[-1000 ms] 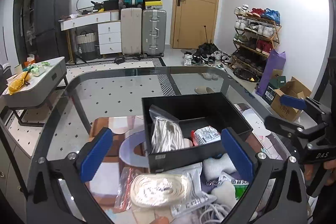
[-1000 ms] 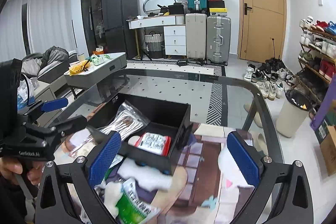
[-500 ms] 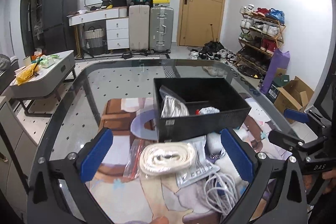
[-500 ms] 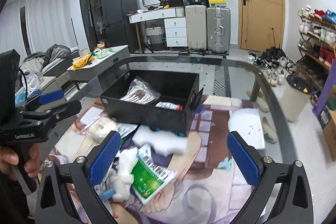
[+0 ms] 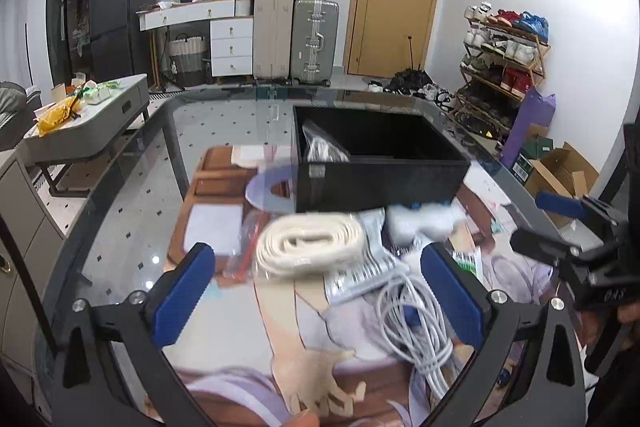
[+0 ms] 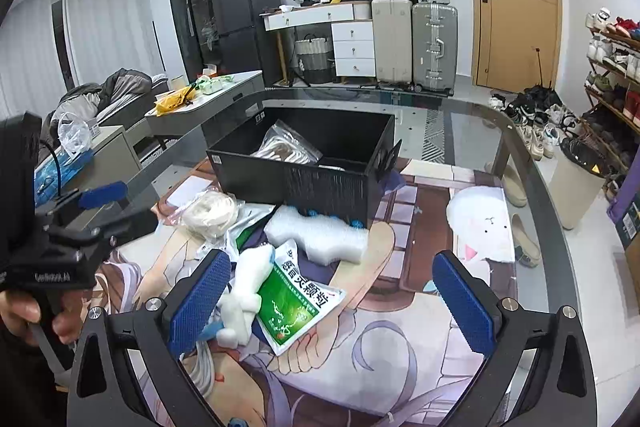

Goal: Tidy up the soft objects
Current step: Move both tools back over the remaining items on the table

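A black storage box (image 5: 380,183) (image 6: 304,183) stands on the glass table, with a clear bag of cord (image 5: 322,147) (image 6: 288,147) inside. In front of it lies a pile: a bagged cream strap roll (image 5: 310,245) (image 6: 210,209), a white foam piece (image 5: 424,219) (image 6: 320,233), a coiled white cable (image 5: 416,327), a green-and-white packet (image 6: 296,303) and a white foam lump (image 6: 244,291). My left gripper (image 5: 320,295) hangs open above the strap roll and cable. Held open with nothing in it, my right gripper (image 6: 332,303) hovers over the green packet.
A printed mat (image 6: 420,307) covers the table's near half; bare glass (image 5: 132,211) shows to the left. A white cushion (image 6: 480,227) lies on the right of the mat. Beyond the table are suitcases (image 5: 296,39), a shoe rack (image 5: 504,51) and a low side table (image 5: 88,119).
Both grippers have drawn back from the box toward the near side, so the box looks smaller and more of the pile shows. Both have stayed open and empty.
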